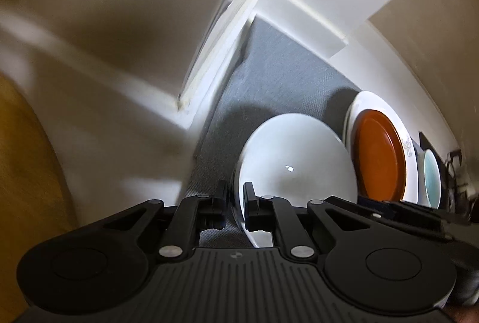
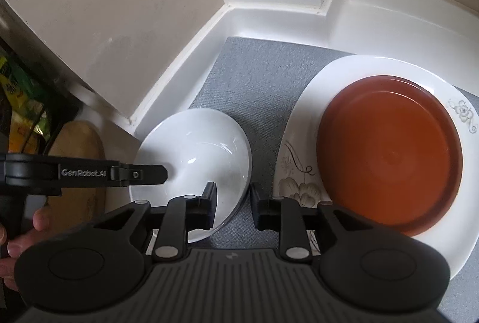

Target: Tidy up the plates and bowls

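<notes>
Left gripper (image 1: pixel 236 207): its two black fingers are straddling the near rim of the white bowl (image 1: pixel 296 167), one finger outside the wall and one inside, and are clamping that rim. In the right wrist view the same tool (image 2: pixel 163 170) is reaching in from the left with its tip lying over the bowl's (image 2: pixel 194 161) inner surface.

Right gripper (image 2: pixel 233 204): its jaws are standing apart with the bowl's right-hand rim between them; the left finger is sitting over the bowl's interior and the right finger over the grey mat (image 2: pixel 254 83). Neither pad is visibly pressing on the rim, so it is reading as open.

White bowl: it is sitting at the left end of the mat, near the white raised edge (image 2: pixel 191 53) of the counter corner, and appears tilted in the left wrist view.

Orange plate (image 2: pixel 389 161): it is lying on the large white plate (image 2: pixel 302 125), which is carrying a floral print along its rim. This pair is resting on the mat just right of the bowl, a strip of mat showing between them.

Pale blue dish (image 1: pixel 431 179): it is showing at the far right of the left wrist view, beyond the stacked plates (image 1: pixel 378 155); details are too small to tell.

Person's hand (image 2: pixel 21 236): fingers are wrapping the left tool's handle at the lower left edge.

Wooden board (image 2: pixel 77 167): it is lying left of the bowl, beyond the counter edge.
</notes>
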Demonstrator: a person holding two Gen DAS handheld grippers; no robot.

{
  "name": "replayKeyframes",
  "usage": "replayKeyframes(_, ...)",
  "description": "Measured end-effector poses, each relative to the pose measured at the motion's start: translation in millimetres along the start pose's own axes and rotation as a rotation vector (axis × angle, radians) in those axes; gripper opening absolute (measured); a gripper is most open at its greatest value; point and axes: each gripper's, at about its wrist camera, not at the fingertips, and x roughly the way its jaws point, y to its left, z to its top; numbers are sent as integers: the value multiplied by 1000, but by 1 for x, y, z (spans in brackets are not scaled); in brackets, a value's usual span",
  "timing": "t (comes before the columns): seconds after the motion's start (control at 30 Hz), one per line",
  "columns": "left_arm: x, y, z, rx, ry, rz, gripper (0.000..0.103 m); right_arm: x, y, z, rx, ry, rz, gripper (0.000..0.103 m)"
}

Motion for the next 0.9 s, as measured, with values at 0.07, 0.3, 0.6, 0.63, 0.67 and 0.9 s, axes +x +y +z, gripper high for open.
replayKeyframes(0.07,8,7,-2,-54,20,-17,15,4,2,0,-19,-2,-7,28)
replayKeyframes(0.3,2,-4,-4,-45,33,22,12,0,3,-7,-2,-11,-20,18)
replayKeyframes(0.6,-21,-48,3,20,-13,57,13,-36,6,-5,-8,-92,-67,16)
replayKeyframes(0.63,-24,-53,4,27,-17,58,13,-42,3,-6,1,-99,-66,16)
replayKeyframes(0.67,-26,-60,4,34,-20,53,13,-48,-1,-7,11,-108,-68,16)
replayKeyframes(0.9,-43,-110,-5,125,-2,33,13,-98,-33,-19,112,-198,-88,15)
